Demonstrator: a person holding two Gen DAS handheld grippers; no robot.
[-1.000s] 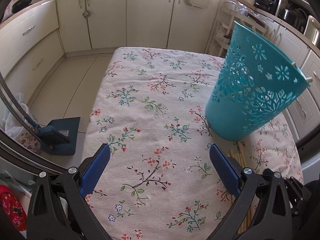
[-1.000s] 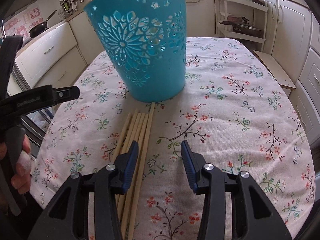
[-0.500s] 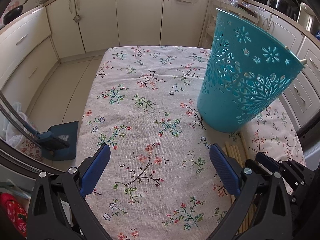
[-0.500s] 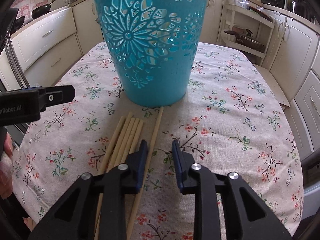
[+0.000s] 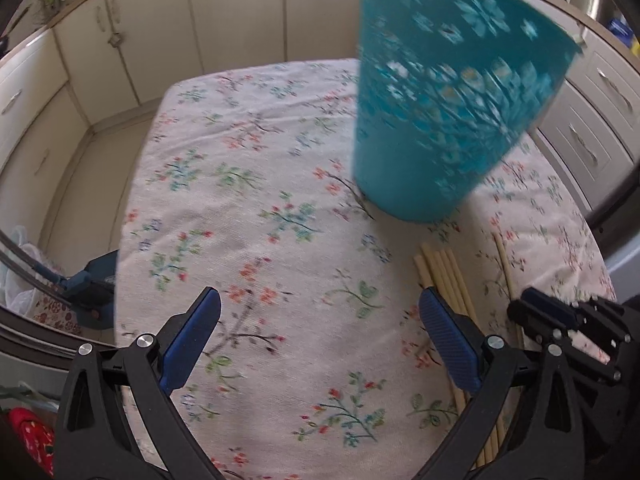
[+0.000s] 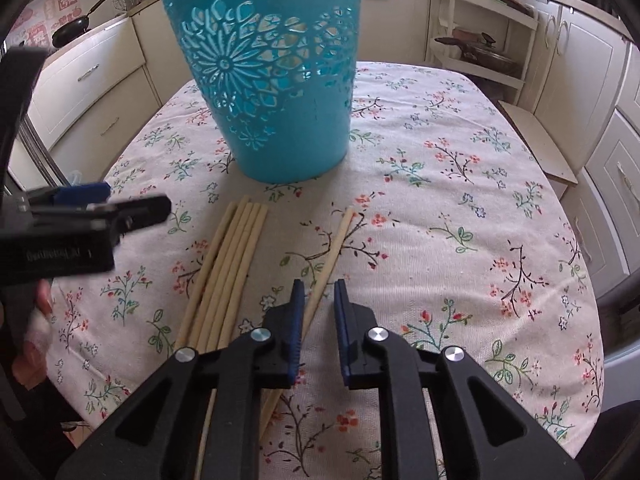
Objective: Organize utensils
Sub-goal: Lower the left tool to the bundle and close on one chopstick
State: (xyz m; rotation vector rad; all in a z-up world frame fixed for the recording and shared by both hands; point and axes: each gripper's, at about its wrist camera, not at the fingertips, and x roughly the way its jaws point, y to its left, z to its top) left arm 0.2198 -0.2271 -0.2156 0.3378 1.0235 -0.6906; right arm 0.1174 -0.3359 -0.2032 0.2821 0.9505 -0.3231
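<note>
One chopstick point(image 6: 328, 256) lies alone on the worktop point(image 6: 460, 208) at six o'clock from the teal basket point(image 6: 276, 80), the right gripper point(image 6: 318, 312) closing its narrow jaws astride it, so squeeze squarely, while the left gripper point(image 5: 320, 340) gapes wide, empty.

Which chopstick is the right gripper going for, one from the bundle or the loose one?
The loose chopstick, lying apart to the right of the bundle. It runs between the jaws of the right gripper, which have just been closing; the bundle lies outside them.
</note>
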